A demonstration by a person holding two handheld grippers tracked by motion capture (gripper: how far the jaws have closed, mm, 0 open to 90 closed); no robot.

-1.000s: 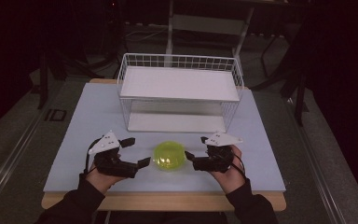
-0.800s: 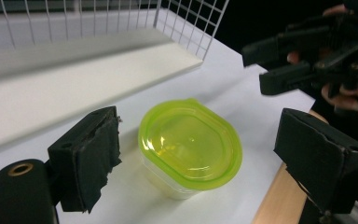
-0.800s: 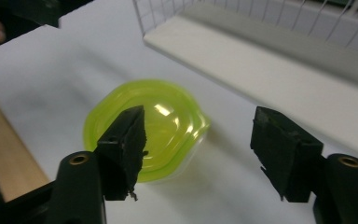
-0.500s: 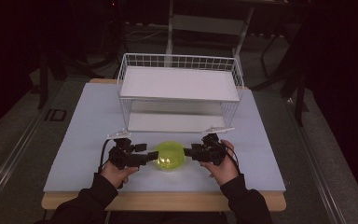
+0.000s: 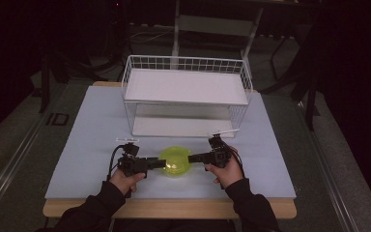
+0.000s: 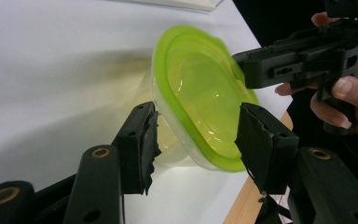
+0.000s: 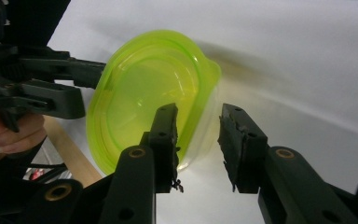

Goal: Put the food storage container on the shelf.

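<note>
A yellow-green lidded container (image 5: 176, 162) sits on the pale mat near the table's front edge. My left gripper (image 5: 162, 164) reaches it from the left, level with the table, and my right gripper (image 5: 192, 158) from the right. In the left gripper view the container (image 6: 200, 88) lies between my jaws (image 6: 196, 126), one pad beside its wall and one over the lid. In the right gripper view the container's rim (image 7: 144, 84) sits between my jaws (image 7: 196, 121), with a small gap at the outer pad. Both pairs of jaws have just been closing around the container's edge.
A white wire basket (image 5: 186, 92) with a flat shelf stands at the back of the mat. The wooden table edge (image 5: 174, 208) runs just in front of the hands. The other hand and gripper show in each gripper view (image 6: 303, 56) (image 7: 42, 88).
Both grippers have come down and inward to the container from either side. Their jaws have narrowed from wide open around its edges. The container has stayed in place.
</note>
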